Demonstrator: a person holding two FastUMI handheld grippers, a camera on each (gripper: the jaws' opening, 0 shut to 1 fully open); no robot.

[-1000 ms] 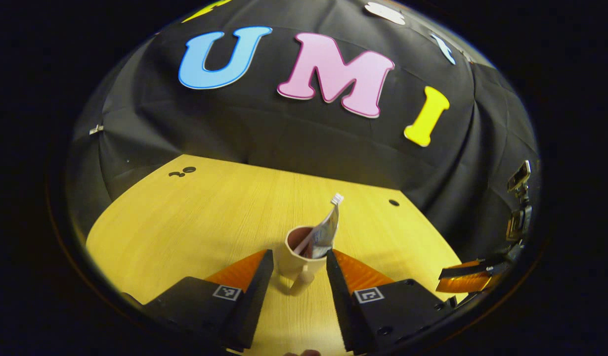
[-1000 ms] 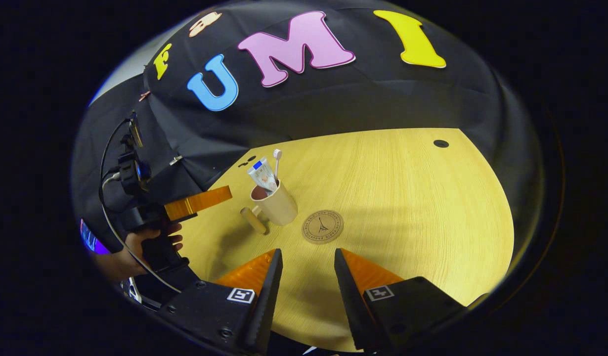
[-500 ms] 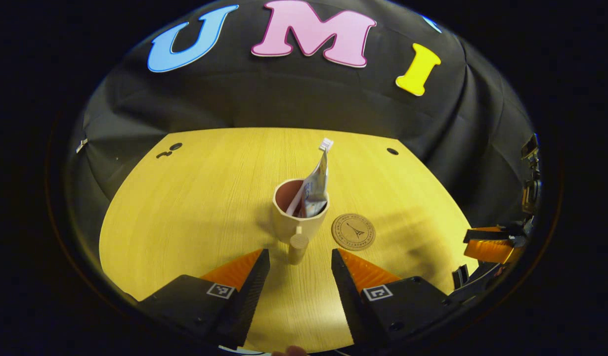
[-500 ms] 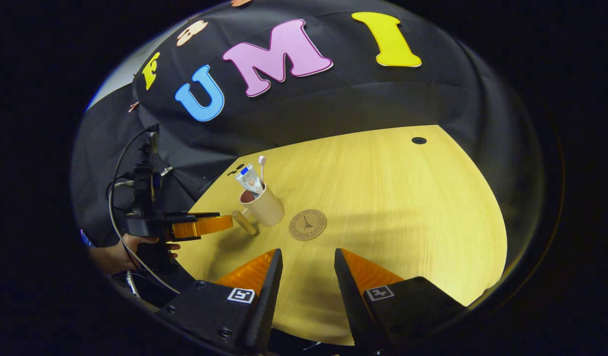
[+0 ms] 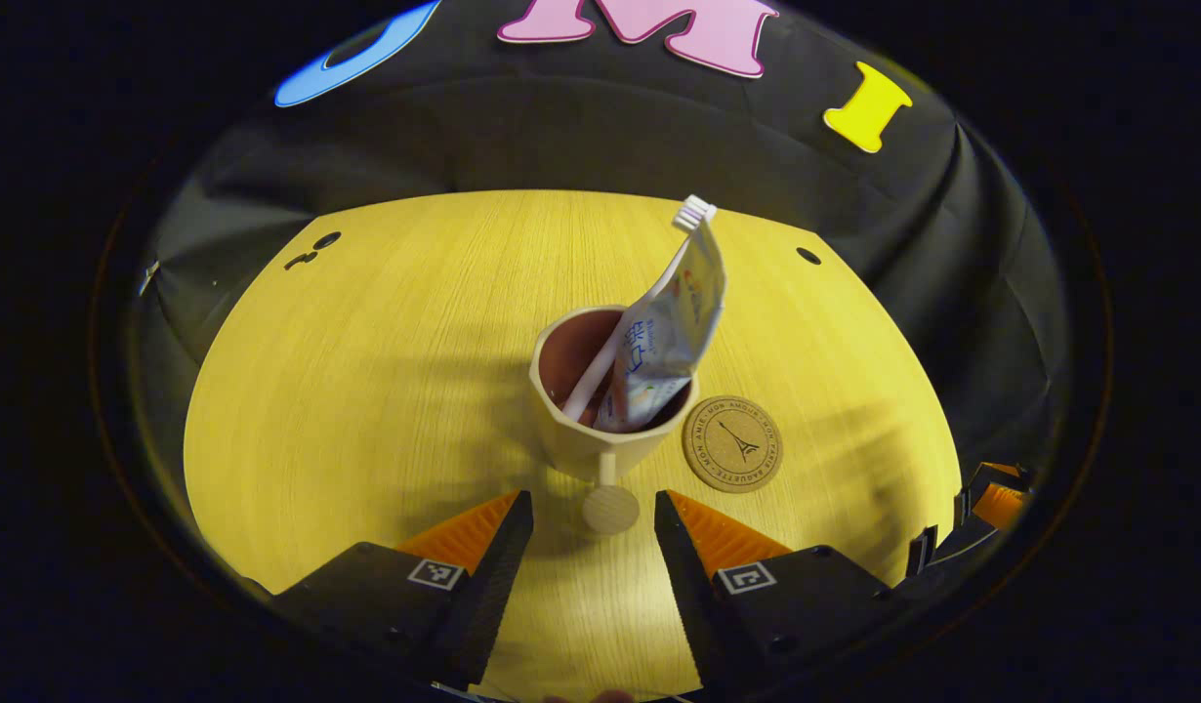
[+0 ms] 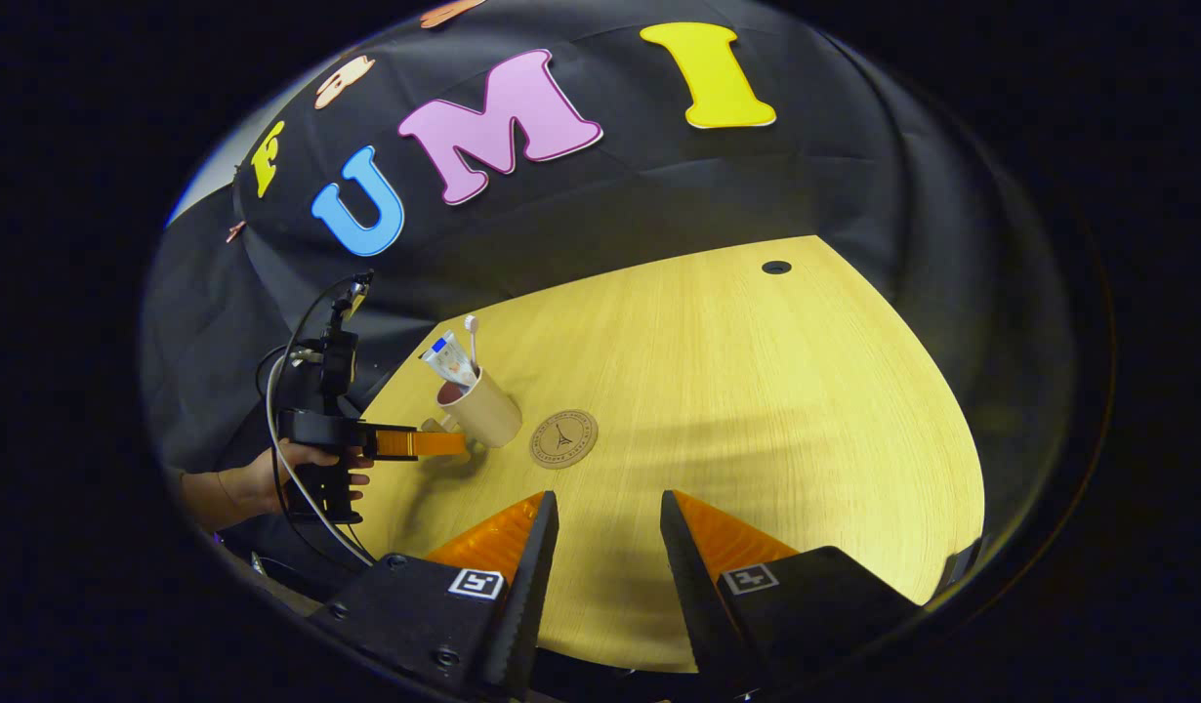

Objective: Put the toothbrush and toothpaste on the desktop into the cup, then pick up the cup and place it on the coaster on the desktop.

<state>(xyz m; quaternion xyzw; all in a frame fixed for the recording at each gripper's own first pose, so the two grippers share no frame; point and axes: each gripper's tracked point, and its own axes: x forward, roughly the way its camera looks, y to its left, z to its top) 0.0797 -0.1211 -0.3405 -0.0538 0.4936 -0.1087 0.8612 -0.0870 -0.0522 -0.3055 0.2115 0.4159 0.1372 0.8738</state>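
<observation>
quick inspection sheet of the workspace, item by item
surface: wooden desktop, with small round holes near its far edge.
job's things: cup upright on the desktop, with toothbrush and toothpaste standing in it; coaster flat beside the cup, bare; cup not yet on it.
clutter: nothing seen.
grippers: left gripper open, its jaws either side of the cup's handle, not closed on it; right gripper open, holding nothing, over the desktop's near side.
cables: a cable loops from the left gripper down past the hand holding it.
surroundings: black cloth wall behind the desktop.
</observation>
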